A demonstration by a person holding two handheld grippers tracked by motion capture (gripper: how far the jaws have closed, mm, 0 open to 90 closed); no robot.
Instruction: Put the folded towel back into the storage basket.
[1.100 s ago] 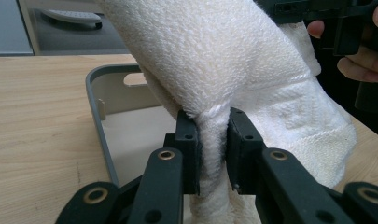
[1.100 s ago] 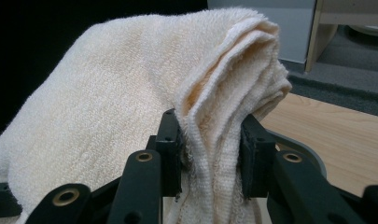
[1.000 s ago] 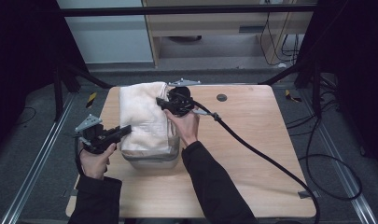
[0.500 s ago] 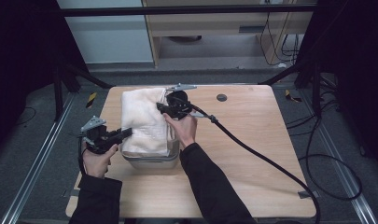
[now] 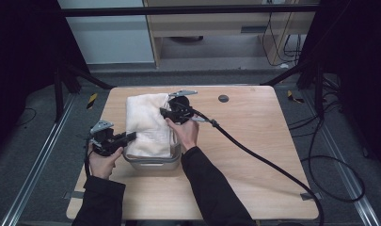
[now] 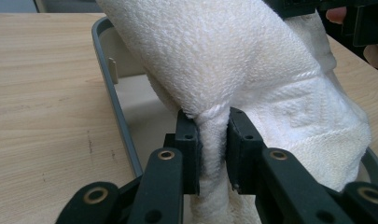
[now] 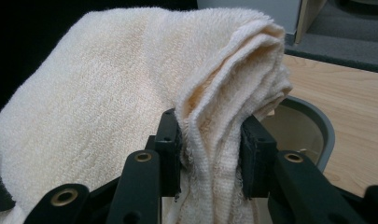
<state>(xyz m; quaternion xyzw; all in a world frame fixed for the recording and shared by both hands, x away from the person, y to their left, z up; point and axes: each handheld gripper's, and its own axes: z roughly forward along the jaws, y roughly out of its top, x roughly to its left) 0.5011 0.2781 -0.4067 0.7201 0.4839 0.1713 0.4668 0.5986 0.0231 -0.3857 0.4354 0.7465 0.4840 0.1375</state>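
Both grippers are gripping a folded towel (image 5: 148, 123) over a grey bin (image 5: 153, 161) on the counter (image 5: 254, 141). The left gripper (image 6: 213, 149) is pinching a thick fold at the towel's near left edge, jaws closed on it; the right gripper (image 7: 210, 154) is clamping bunched layers at the far right edge. This looks like lowering the towel into the bin; the next move likely calls for sinking both hands evenly. The counter is pale wood; dark frame rails (image 5: 33, 165) and grey floor (image 5: 348, 141) are surrounding it.

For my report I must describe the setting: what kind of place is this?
Probably a lab recording station, not a home: a bare wooden table between dark curtains, floor rails and loose cables around it.
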